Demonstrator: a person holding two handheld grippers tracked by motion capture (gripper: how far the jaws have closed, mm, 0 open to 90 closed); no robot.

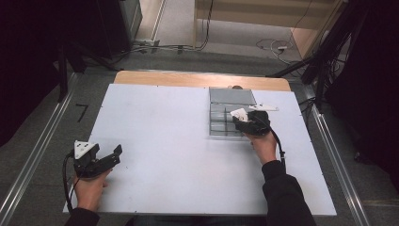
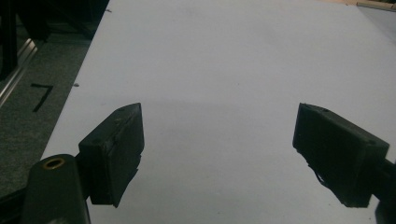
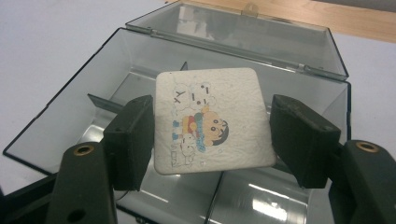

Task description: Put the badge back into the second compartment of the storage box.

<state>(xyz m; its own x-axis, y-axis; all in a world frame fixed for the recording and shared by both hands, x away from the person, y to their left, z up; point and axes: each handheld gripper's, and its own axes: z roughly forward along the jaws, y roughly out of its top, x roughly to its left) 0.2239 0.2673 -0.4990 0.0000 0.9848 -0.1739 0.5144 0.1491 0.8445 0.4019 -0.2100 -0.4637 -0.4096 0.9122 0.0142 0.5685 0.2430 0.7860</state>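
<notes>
Right gripper view is giving the detail the high view is missing: the right gripper (image 3: 212, 135) is clamping a white square card (image 3: 212, 120), rounded corners, cartoon child printed on it, one jaw pressing on each side edge. Card is sitting tilted over the open clear plastic box (image 3: 65, 109), above its inner dividers; can't tell whether it's touching the box floor. In the high view the card is showing as a small white patch (image 1: 239, 113) at the jaw tips.

Left gripper view: left gripper (image 2: 217, 149) is hanging wide open, nothing between the jaws, just bare white board (image 2: 224, 60) under them. High view is placing the left gripper (image 1: 106, 155) at the near-left corner of the board, well apart from the box.

Box (image 1: 220, 120): transparent, split into compartments by thin dividers, hinged lid (image 1: 232, 96) lying open and flat on the far side. Compartments are looking empty apart from the card held over them; glare is hiding part of the floor.

Surface: white board (image 1: 164, 141) lying on a wooden table (image 1: 188, 78), the wood showing along the far edge. Room is dark, grey carpet (image 1: 89, 94), metal rails (image 1: 33, 160) running along both sides, cables (image 1: 275, 46) trailing on the floor beyond, a black "7" mark (image 1: 82, 112) taped left of the board.
</notes>
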